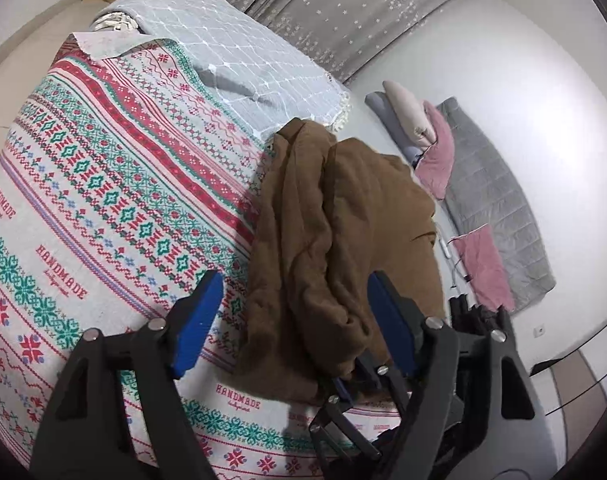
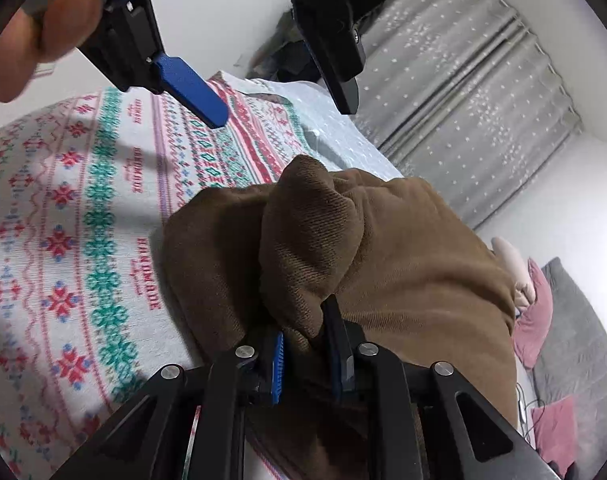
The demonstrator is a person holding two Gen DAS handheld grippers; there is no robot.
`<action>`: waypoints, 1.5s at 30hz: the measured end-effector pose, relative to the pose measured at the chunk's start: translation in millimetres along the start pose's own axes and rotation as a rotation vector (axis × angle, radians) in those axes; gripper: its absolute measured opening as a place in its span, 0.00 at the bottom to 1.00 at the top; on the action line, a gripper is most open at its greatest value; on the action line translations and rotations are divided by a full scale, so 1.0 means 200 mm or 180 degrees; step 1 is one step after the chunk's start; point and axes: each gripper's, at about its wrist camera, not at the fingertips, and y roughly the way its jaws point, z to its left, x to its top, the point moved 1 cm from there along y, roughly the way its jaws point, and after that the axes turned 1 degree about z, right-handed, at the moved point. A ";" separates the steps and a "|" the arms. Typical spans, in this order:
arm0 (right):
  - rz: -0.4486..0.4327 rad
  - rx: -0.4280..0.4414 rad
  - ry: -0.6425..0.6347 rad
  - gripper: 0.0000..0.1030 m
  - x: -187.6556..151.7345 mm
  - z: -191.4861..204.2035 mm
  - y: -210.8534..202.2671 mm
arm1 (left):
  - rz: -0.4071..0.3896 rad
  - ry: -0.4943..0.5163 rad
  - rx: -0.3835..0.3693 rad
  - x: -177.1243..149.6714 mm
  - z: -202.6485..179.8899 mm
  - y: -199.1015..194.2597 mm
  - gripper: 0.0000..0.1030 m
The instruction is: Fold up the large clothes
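Observation:
A brown fleece garment (image 1: 335, 220) lies bunched on the right side of a bed with a red and green patterned cover (image 1: 103, 200). In the right wrist view my right gripper (image 2: 307, 326) is shut on a fold of the brown garment (image 2: 403, 260), with cloth pinched between its blue pads (image 2: 278, 360). My left gripper (image 1: 293, 284) stands wide open above the garment's near edge, and its blue pads (image 1: 201, 312) touch nothing. It also shows from the right wrist, the left gripper (image 2: 285, 114) hanging open over the cover (image 2: 63, 240), with a person's fingers (image 2: 43, 20) on its handle.
A grey quilted blanket (image 1: 231, 40) covers the bed's far end under grey curtains (image 1: 363, 8). On the pale floor to the right lie a grey mat (image 1: 491, 200), pink cushions (image 1: 435, 152) and a thin cable (image 1: 447, 248).

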 end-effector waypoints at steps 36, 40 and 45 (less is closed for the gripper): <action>0.0858 0.1270 0.2756 0.13 -0.65 -0.74 -0.09 | 0.0156 0.0652 0.0772 -0.18 -0.28 0.26 0.12; 0.0764 0.1435 0.2830 0.15 -0.59 -0.91 -0.14 | 0.0166 0.0641 0.0743 -0.17 -0.27 0.27 0.12; 0.0713 0.1069 0.2936 0.17 -0.45 -1.20 0.03 | 0.0162 0.0656 0.0744 -0.17 -0.27 0.27 0.12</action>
